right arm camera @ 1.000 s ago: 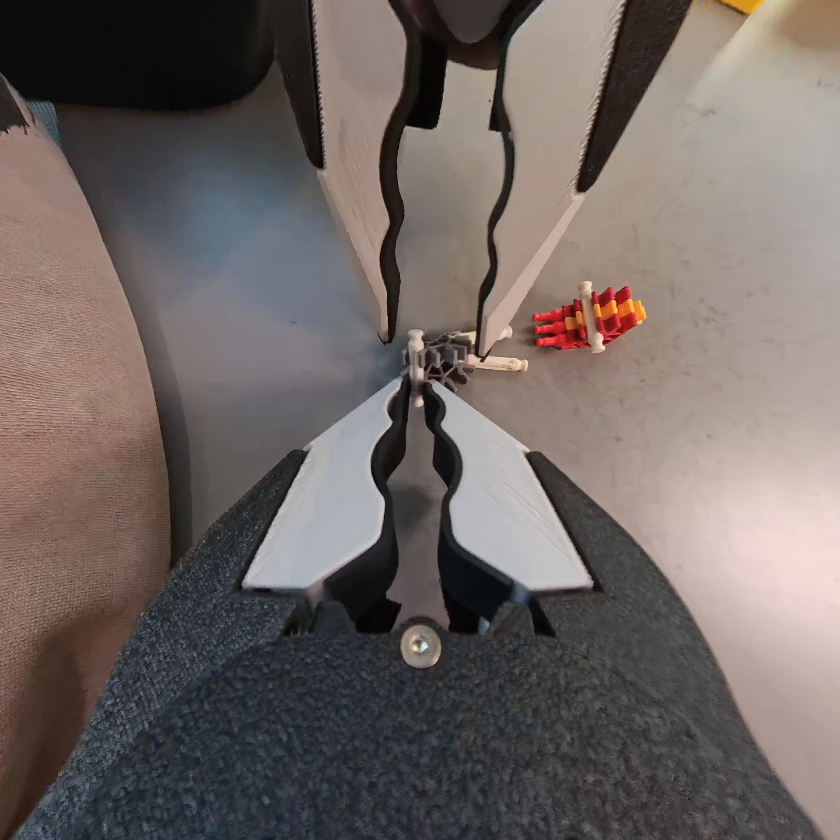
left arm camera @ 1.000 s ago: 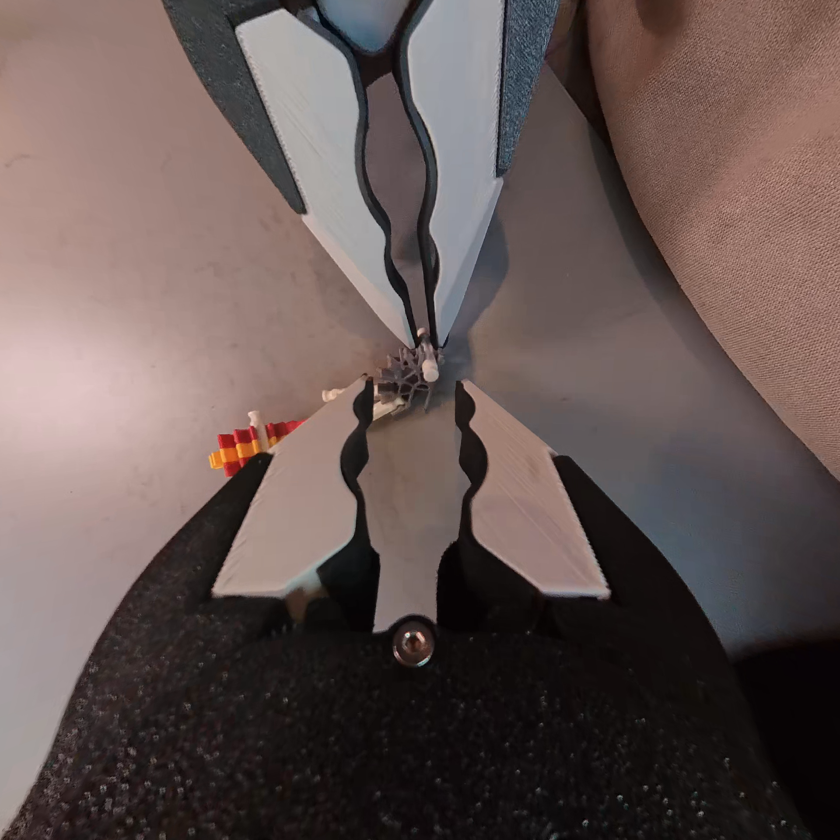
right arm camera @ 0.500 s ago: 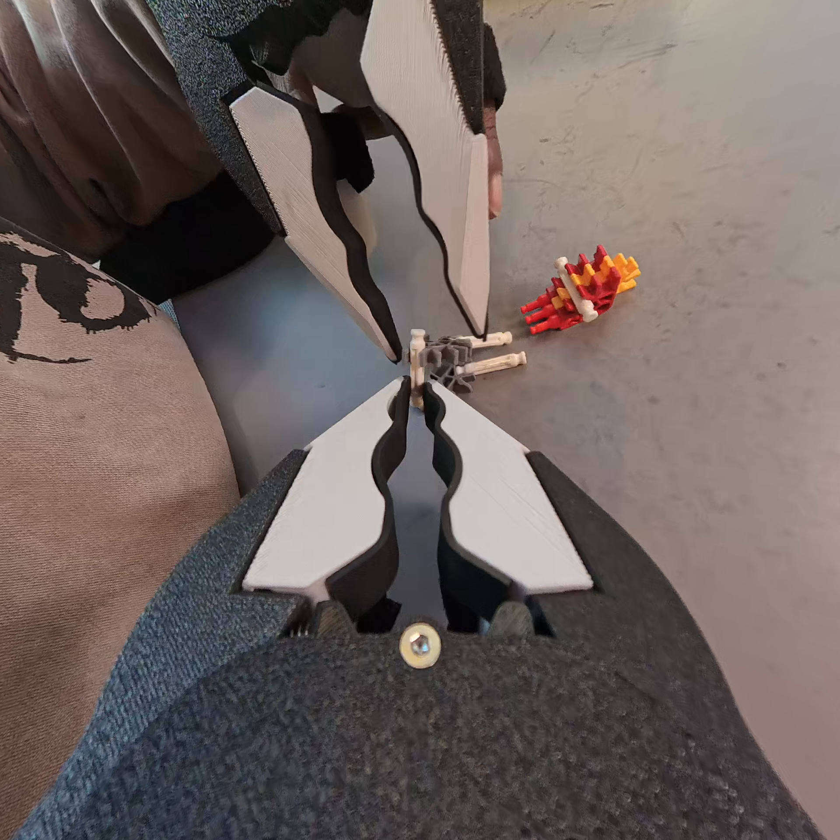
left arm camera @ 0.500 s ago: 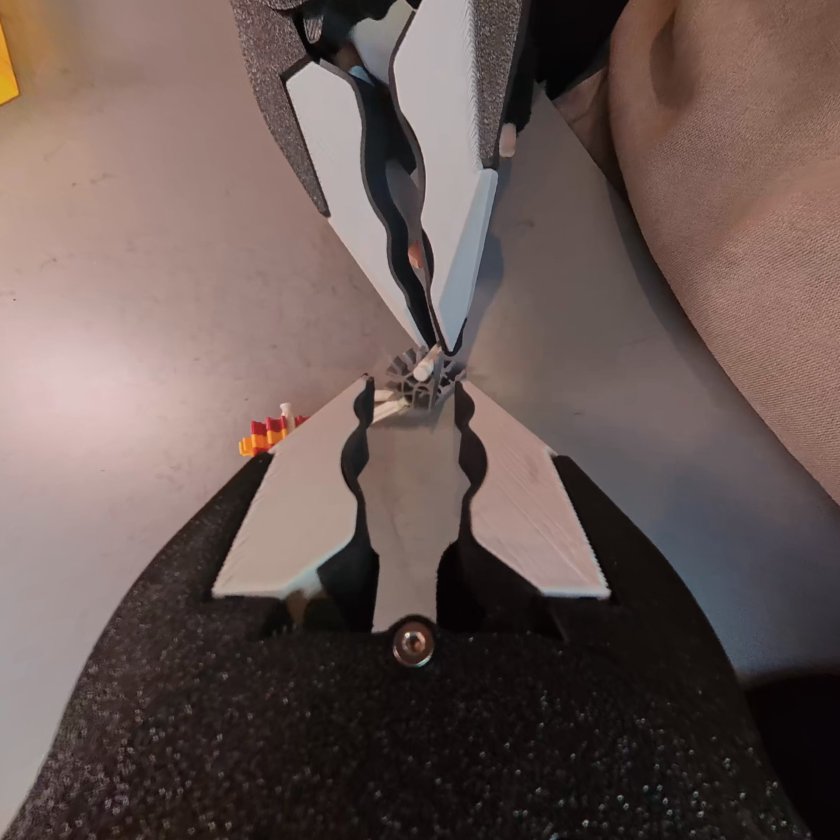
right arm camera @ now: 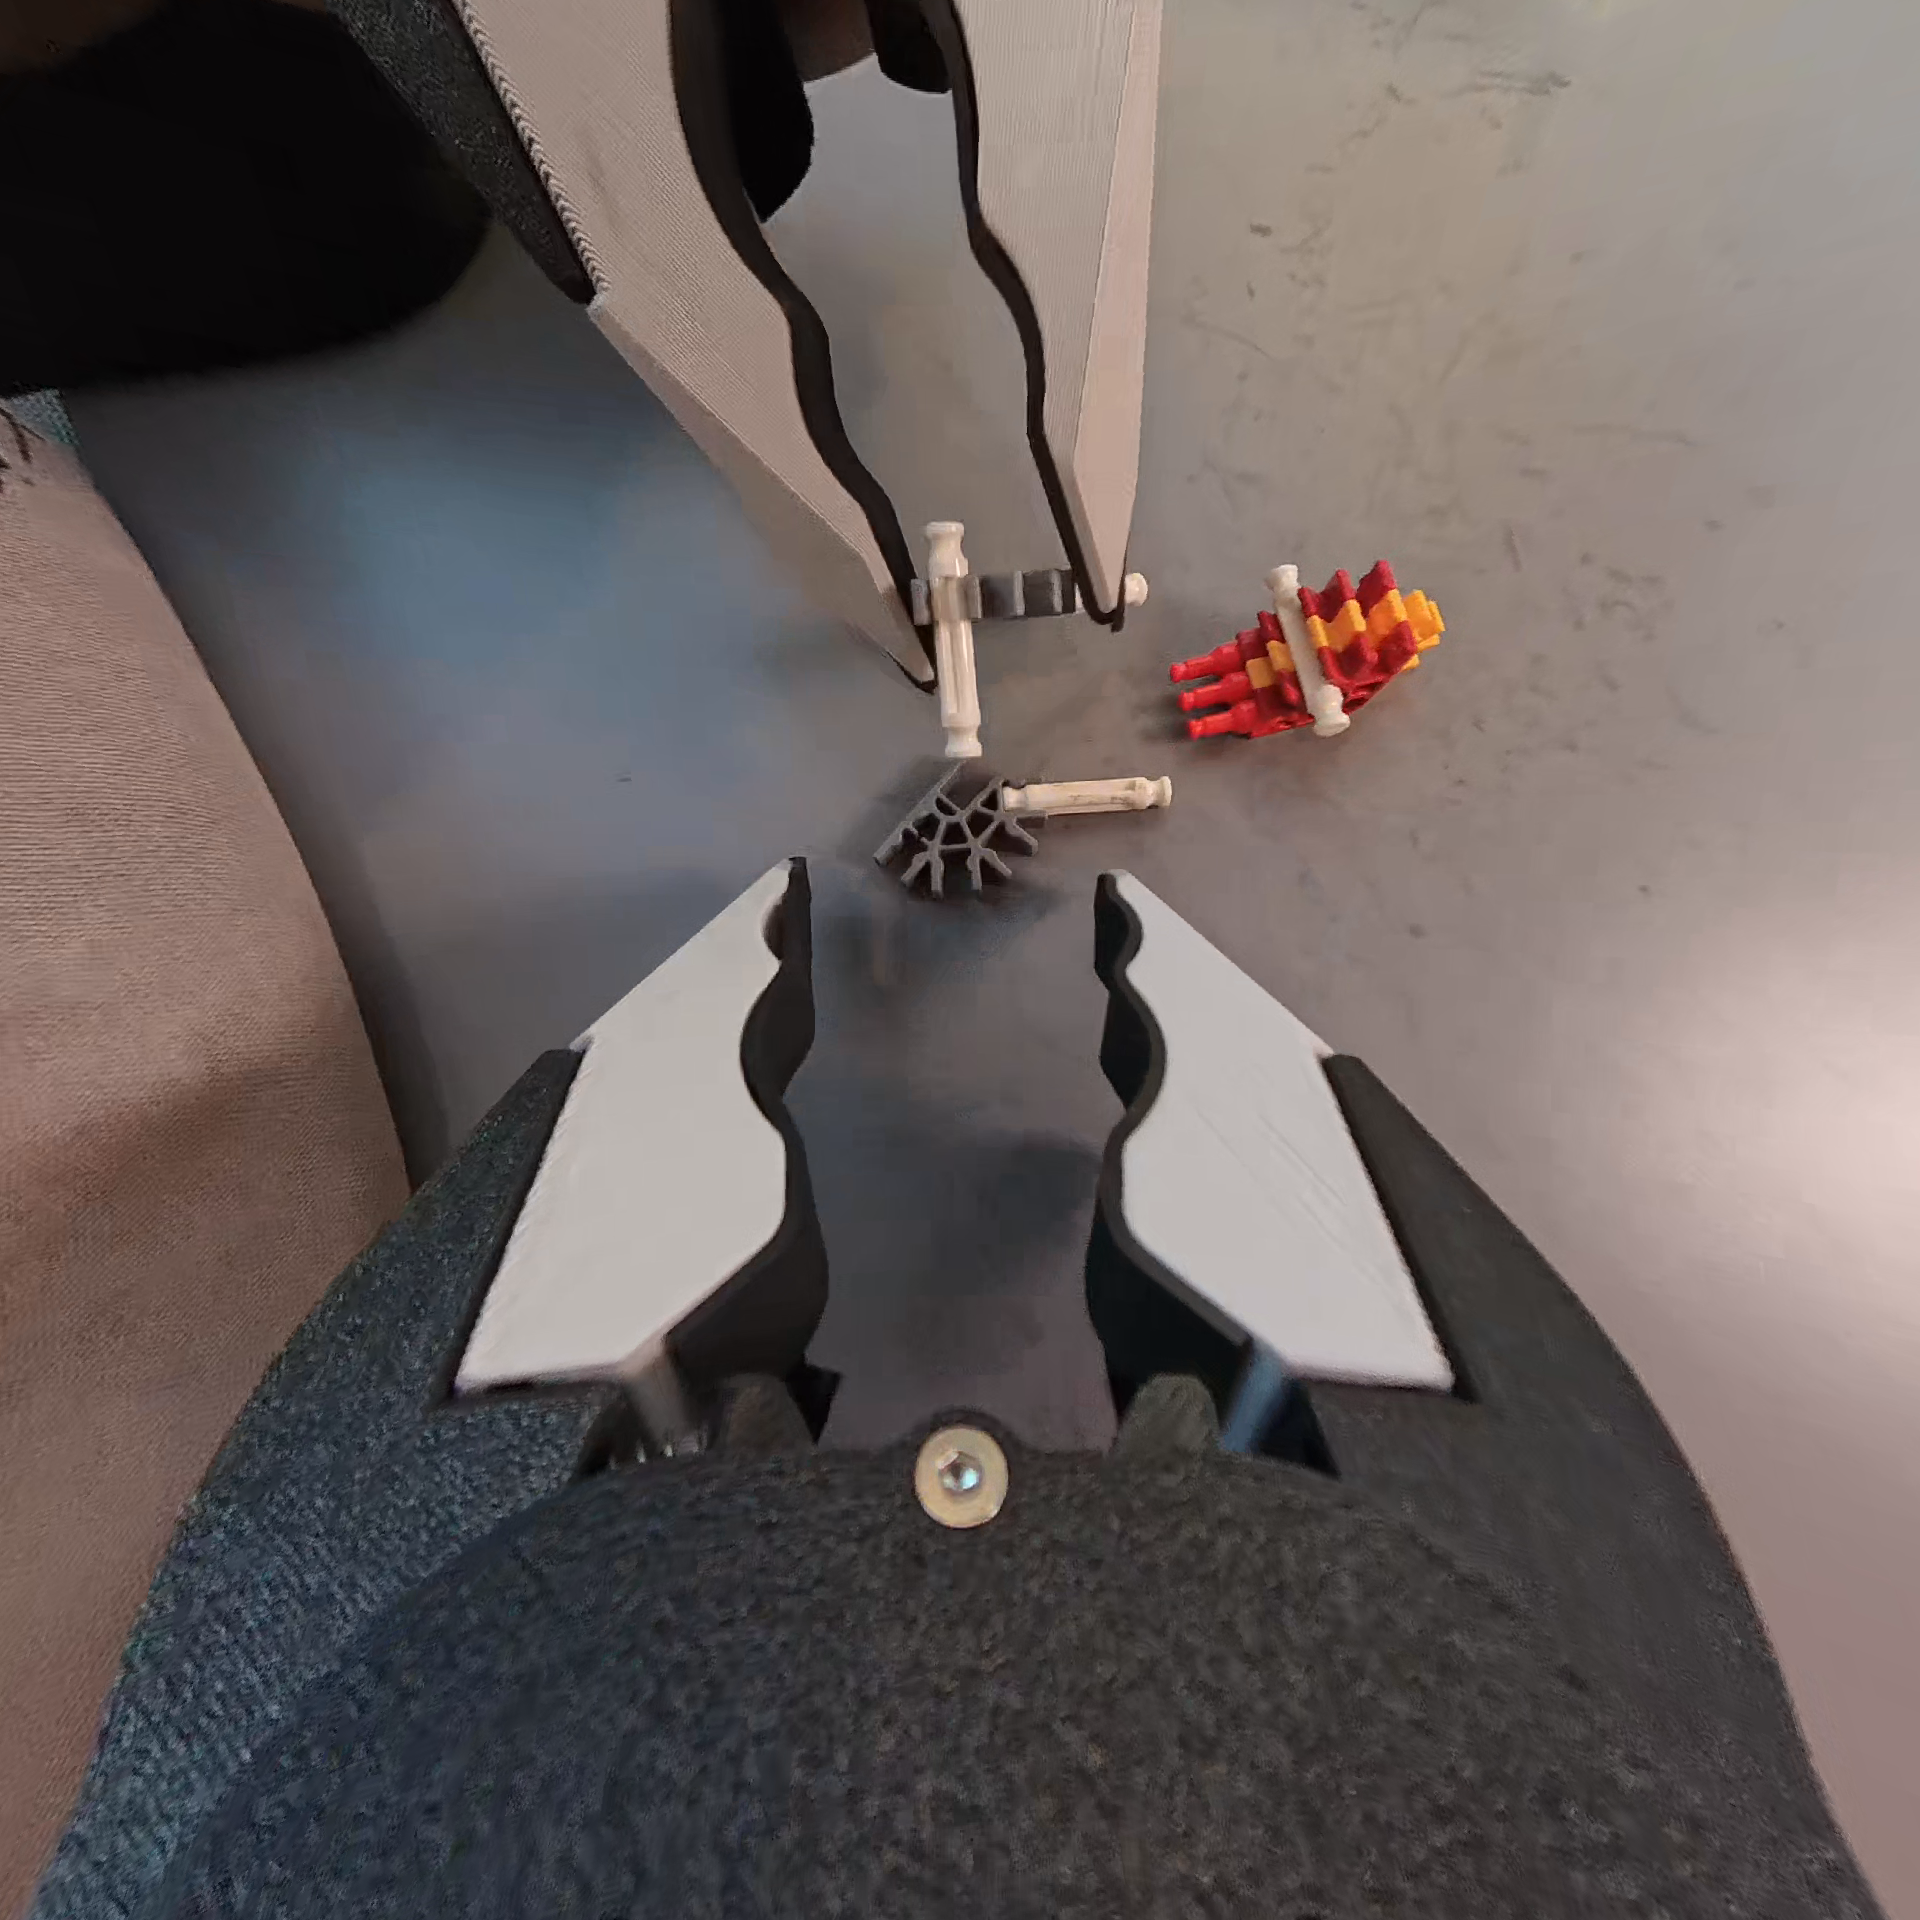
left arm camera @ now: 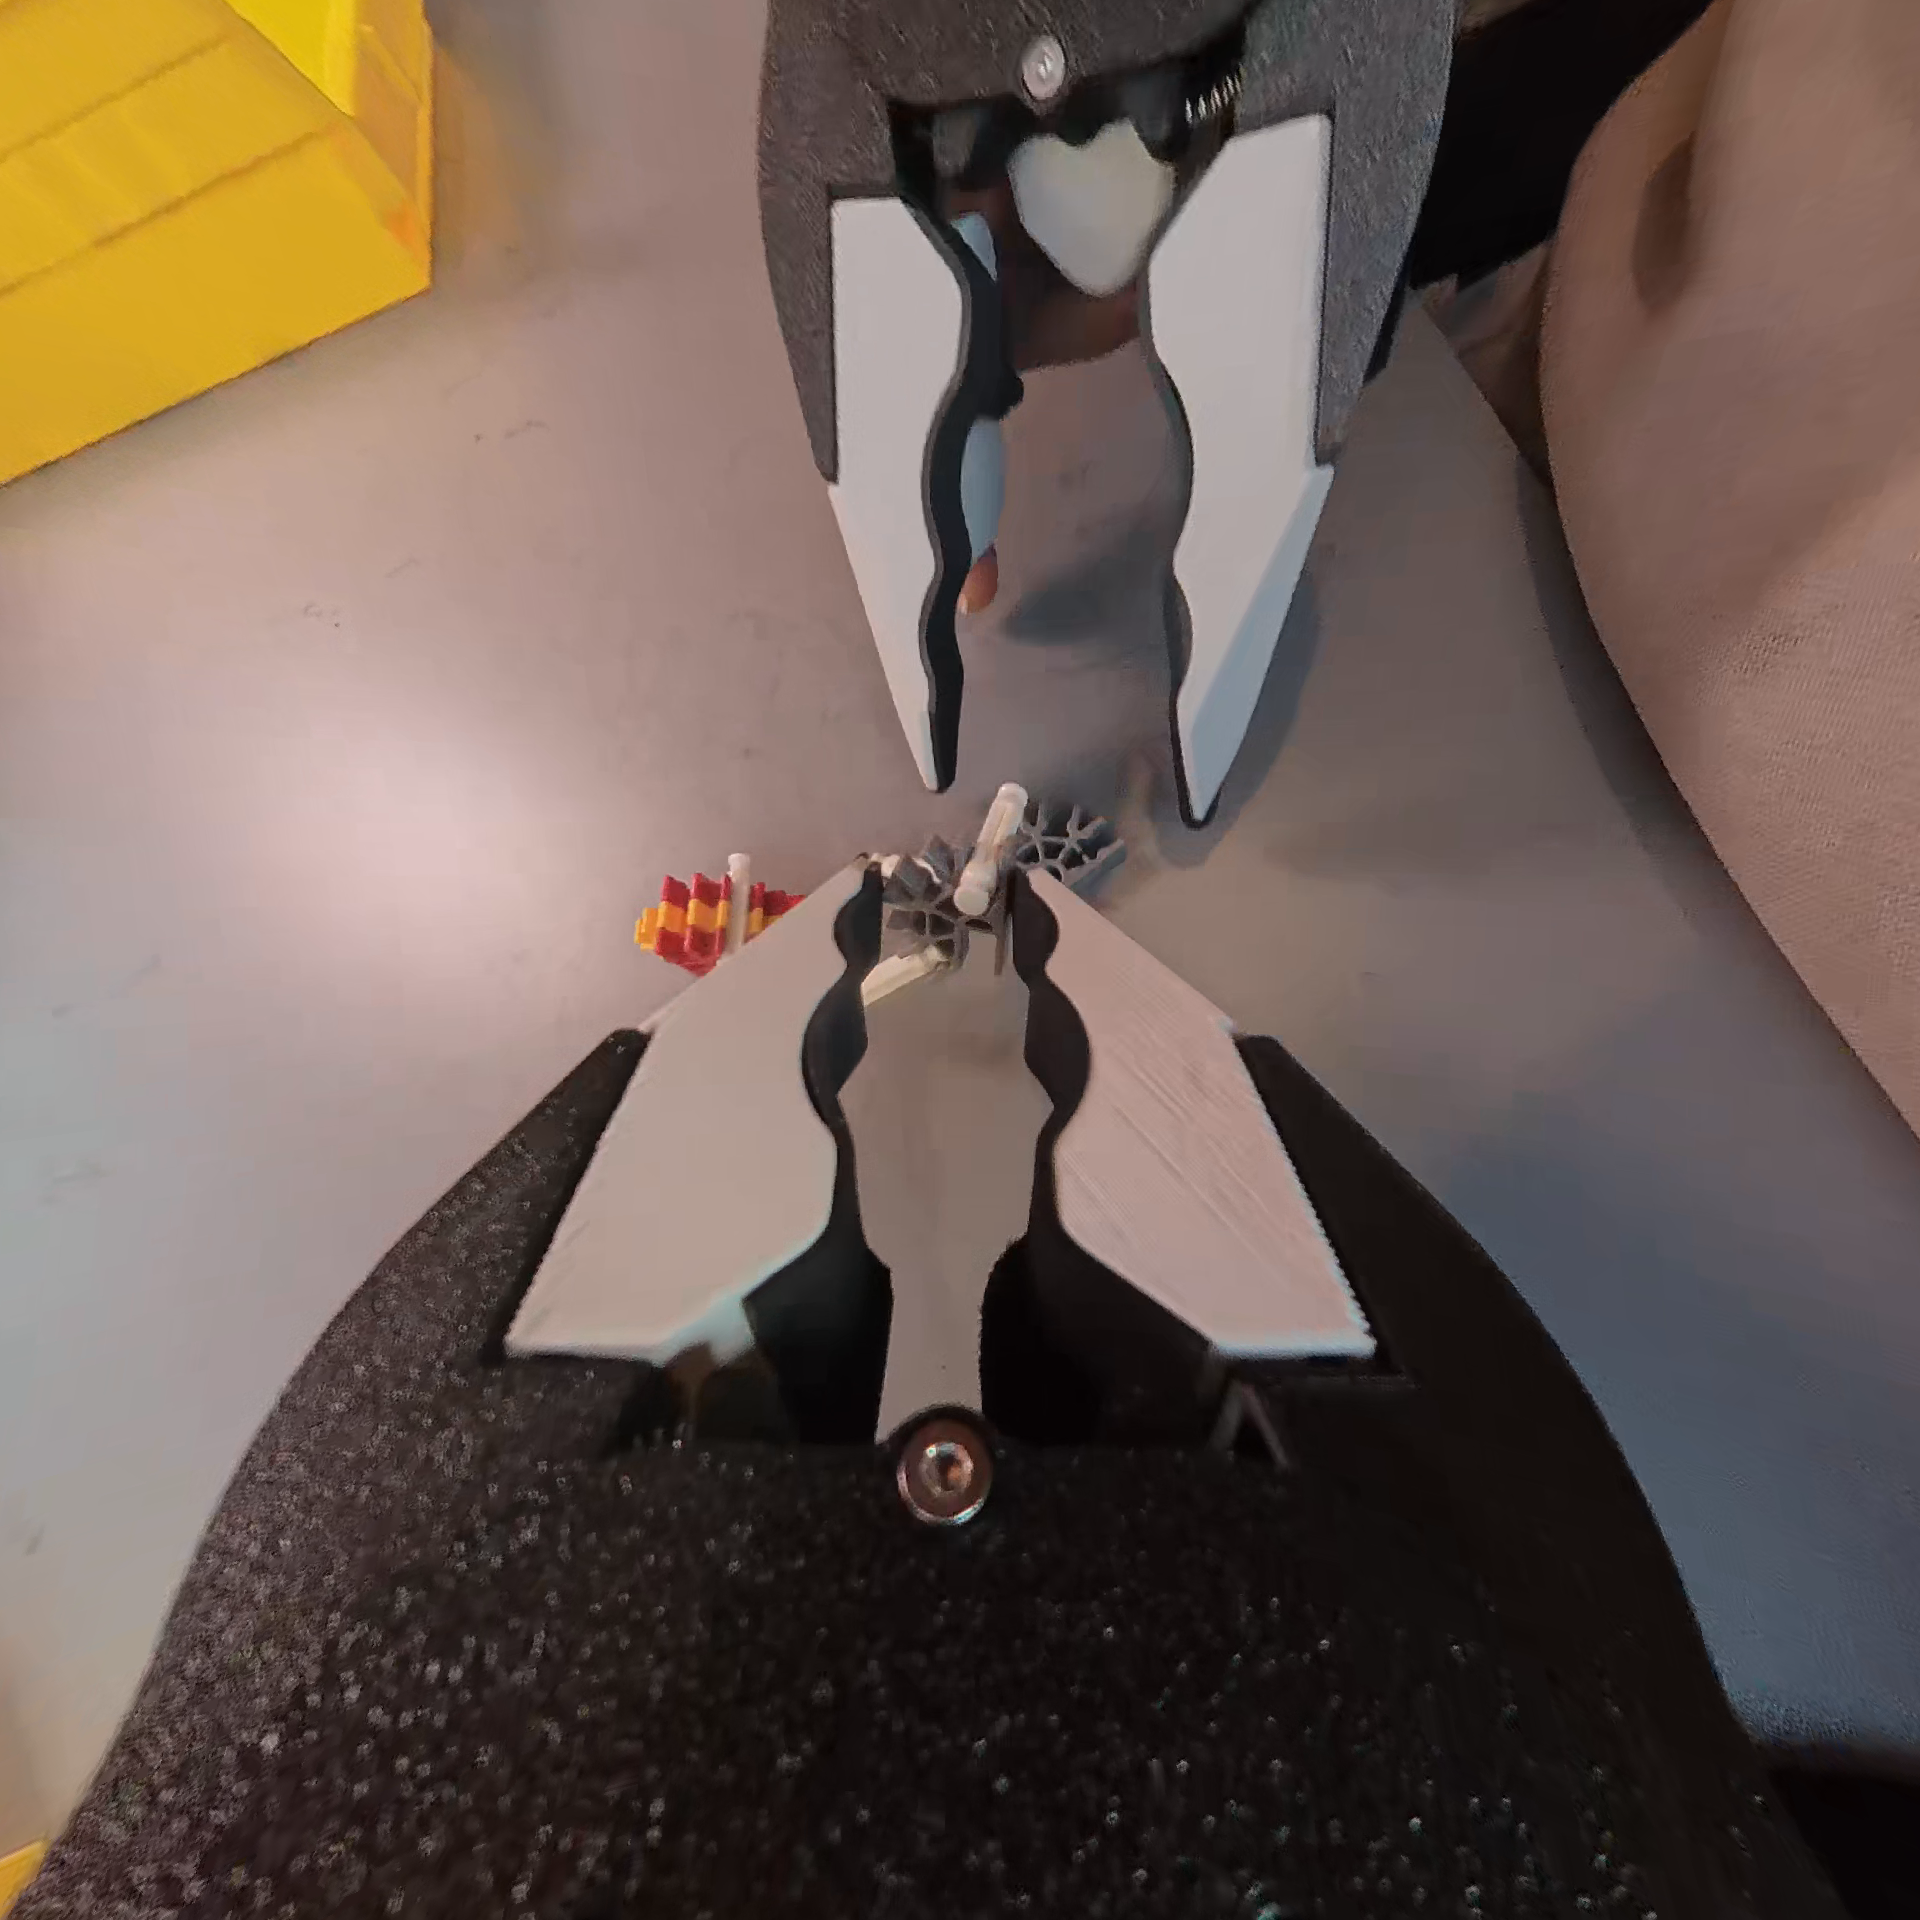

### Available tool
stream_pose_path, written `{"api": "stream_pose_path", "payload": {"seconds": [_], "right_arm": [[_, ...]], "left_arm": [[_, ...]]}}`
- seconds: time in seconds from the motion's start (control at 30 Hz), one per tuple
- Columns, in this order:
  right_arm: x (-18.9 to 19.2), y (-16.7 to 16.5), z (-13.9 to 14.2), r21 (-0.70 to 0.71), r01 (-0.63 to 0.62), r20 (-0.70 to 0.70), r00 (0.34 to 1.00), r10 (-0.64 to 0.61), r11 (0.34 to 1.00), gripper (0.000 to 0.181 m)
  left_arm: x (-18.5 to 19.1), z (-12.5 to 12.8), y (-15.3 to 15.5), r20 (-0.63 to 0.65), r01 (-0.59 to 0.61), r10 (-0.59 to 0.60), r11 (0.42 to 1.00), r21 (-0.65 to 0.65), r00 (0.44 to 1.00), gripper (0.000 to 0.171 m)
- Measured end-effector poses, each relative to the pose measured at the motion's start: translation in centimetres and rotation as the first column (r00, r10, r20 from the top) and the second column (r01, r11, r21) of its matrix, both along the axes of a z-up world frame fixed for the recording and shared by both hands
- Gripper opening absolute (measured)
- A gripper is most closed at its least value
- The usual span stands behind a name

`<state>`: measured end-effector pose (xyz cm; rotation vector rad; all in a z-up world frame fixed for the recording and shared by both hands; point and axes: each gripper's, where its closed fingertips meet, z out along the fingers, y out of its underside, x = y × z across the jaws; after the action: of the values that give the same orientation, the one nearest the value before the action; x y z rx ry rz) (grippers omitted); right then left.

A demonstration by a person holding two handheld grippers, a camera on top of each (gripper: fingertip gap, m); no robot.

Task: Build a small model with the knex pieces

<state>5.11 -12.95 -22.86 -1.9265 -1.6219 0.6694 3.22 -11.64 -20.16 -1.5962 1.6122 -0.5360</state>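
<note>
Grey connector [right arm camera: 1023, 595] in left tongs [right arm camera: 1013, 639], right tongs [right arm camera: 951, 881] apart

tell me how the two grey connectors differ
The held connector is clamped between the left gripper's fingers, edge-on to the right wrist view. The loose connector lies flat on the table, ungripped, before the open right gripper. The crossing rod runs across the held connector, while the side rod juts from the loose connector's edge. Both rods are white.
</note>
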Motion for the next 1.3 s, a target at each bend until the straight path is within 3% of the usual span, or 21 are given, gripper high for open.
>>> {"api": "stream_pose_path", "payload": {"seconds": [0.1, 0.2, 0.37, 0.5, 0.73, 0.93, 1.1, 1.3], "right_arm": [[-1.2, 0.2, 1.3, 0.036, 0.011, -0.101, 0.995, -0.007, 0.999, 0.053], [-1.8, 0.6, 4.3, 0.128, -0.023, -0.237, 0.97, 0.053, 0.991, 0.025], [-1.6, -0.1, 5.3, 0.324, -0.154, -0.184, 0.957, 0.223, 0.933, 0.003], [-1.3, -0.8, 4.3, 0.288, -0.272, -0.12, 0.941, 0.316, 0.918, 0.002], [-1.8, -1.1, 2.4, 0.204, -0.409, -0.059, 0.902, 0.428, 0.889, 0.003], [-2.1, -0.1, 2.8, 0.208, -0.401, -0.048, 0.907, 0.419, 0.892, 0.003], [-1.8, -0.2, 2.7, 0.184, -0.387, -0.048, 0.915, 0.401, 0.904, 0.004], [-1.6, 0.1, 2.3, 0.154, -0.347, -0.065, 0.931, 0.36, 0.925, 0.017]], "left_arm": [[0.5, 1.2, -0.3, 0.115, -0.03, 0.026, 0.999, 0.031, 0.993, 0.025], [0.8, 2.6, -0.6, 0.226, -0.037, 0.034, 0.999, 0.01, 0.974, 0.025], [0.7, 2.6, -0.9, 0.229, -0.02, 0.031, 0.998, -0.052, 0.973, 0.025], [0.7, 0.6, -2.0, 0.121, 0.007, 0.004, 0.996, -0.086, 0.993, 0.024], [-0.3, -1.7, -2.2, -0.019, -0.068, 0.065, 0.987, -0.146, 0.998, 0.026], [-1.2, -3.3, -2.5, -0.069, -0.102, 0.092, 0.98, -0.169, 0.993, 0.022], [-1.1, -2.7, -2.4, -0.029, -0.094, 0.091, 0.984, -0.151, 0.995, 0.004], [-1.6, -2.3, -2.4, -0.002, -0.091, 0.092, 0.98, -0.176, 0.996, 0.005]]}}
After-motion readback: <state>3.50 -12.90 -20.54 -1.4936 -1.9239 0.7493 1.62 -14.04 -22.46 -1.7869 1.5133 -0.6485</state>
